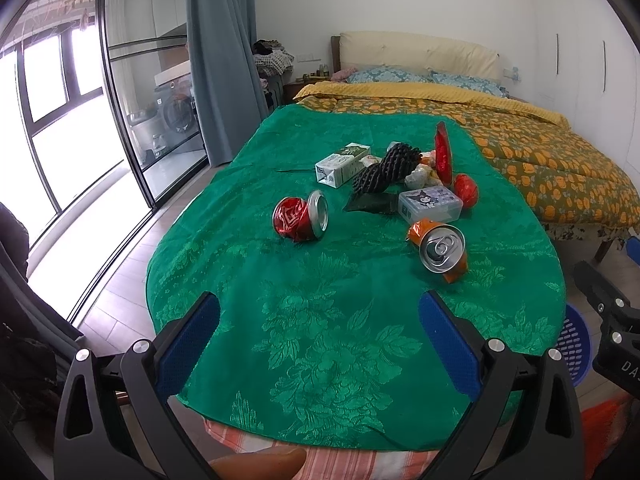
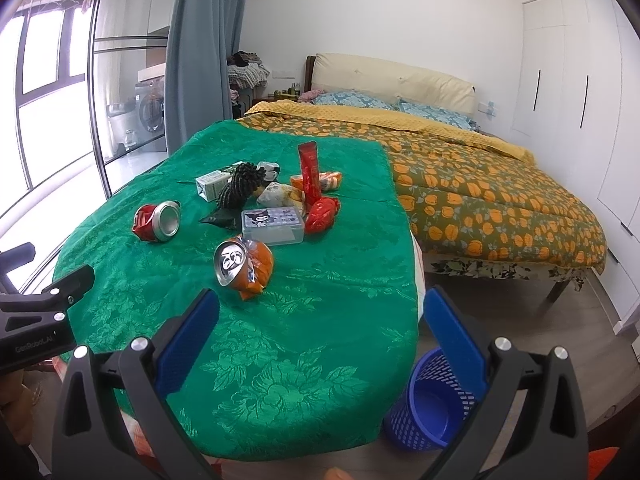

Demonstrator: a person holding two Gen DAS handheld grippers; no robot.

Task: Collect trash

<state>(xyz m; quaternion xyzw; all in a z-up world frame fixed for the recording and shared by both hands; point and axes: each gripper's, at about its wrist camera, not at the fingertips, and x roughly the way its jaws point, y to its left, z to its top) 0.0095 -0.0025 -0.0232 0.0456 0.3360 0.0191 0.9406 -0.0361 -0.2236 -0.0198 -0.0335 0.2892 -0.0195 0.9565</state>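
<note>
Trash lies on a table with a green cloth. A crushed red can lies left. A crushed orange can lies nearer. Behind them lie a milk carton, black foam netting, a clear plastic box, and red wrappers. My left gripper is open and empty over the near cloth. My right gripper is open and empty, near the orange can. A blue mesh bin stands on the floor, right of the table.
A bed with an orange-patterned quilt stands behind and right of the table. Glass sliding doors and a grey curtain are at the left. White wardrobes line the right wall.
</note>
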